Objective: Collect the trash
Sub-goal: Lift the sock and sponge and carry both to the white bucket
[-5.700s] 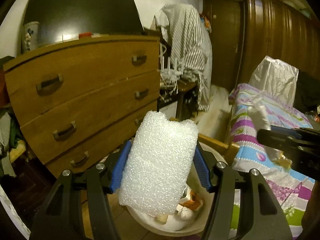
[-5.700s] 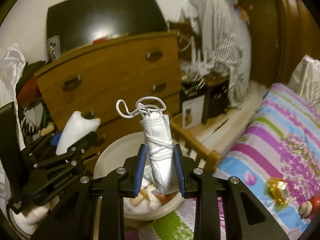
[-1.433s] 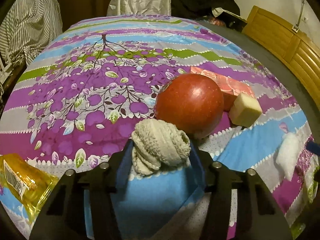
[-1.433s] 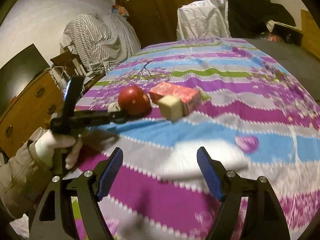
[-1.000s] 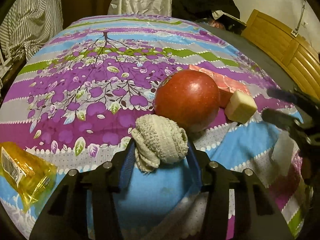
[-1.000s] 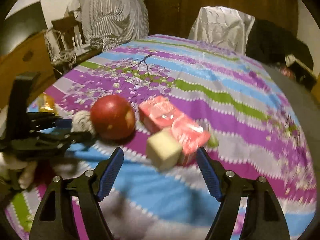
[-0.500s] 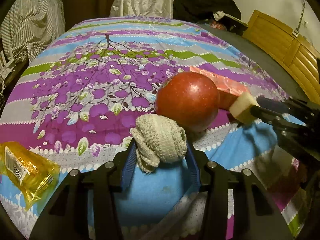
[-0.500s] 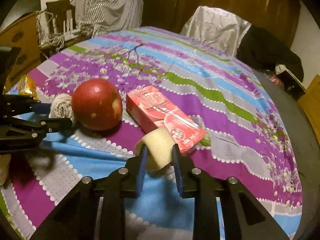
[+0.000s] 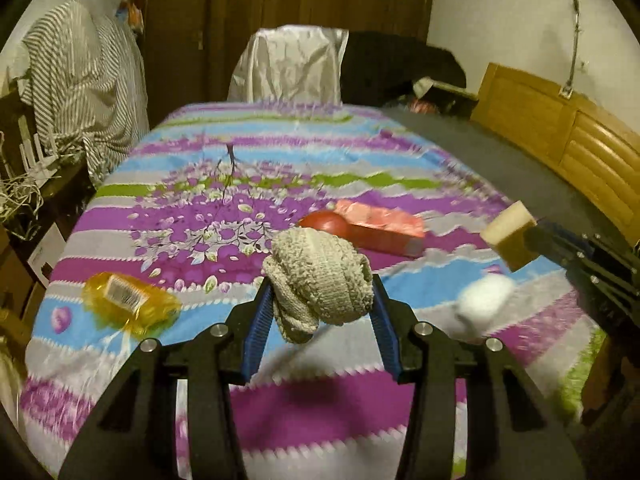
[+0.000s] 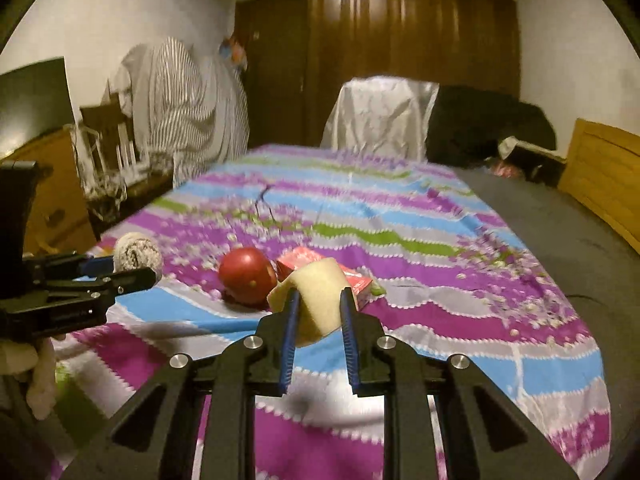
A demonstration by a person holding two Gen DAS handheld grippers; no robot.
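Both hand-held grippers loaded, held above striped purple bedspread (image 9: 328,160).
L hand-held gripper (image 9: 320,312) clamps balled beige knit sock (image 9: 318,276); R hand-held gripper (image 10: 320,320), jaws closing, pinches pale yellow foam block (image 10: 316,300), w/ red apple (image 10: 246,274) & red carton (image 9: 380,226) lying on bed beyond.

Between my left gripper's (image 9: 318,312) ribbed blue pads sits a rolled sock (image 9: 318,282) of coarse, nubbly knit cloth, matt grey-beige. My right gripper (image 10: 320,322), matt black plastic with bright metal screws, squeezes a pale yellow foam block (image 10: 318,300), soft and dull. Beyond those jaws lie a glossy red apple (image 10: 246,274) and a shiny pink packet (image 10: 320,266) on the matt printed cotton bedspread (image 10: 440,280). Left of the sock, a crinkly, glossy yellow wrapper (image 9: 130,306). Behind, a polished wooden wardrobe (image 10: 400,48).
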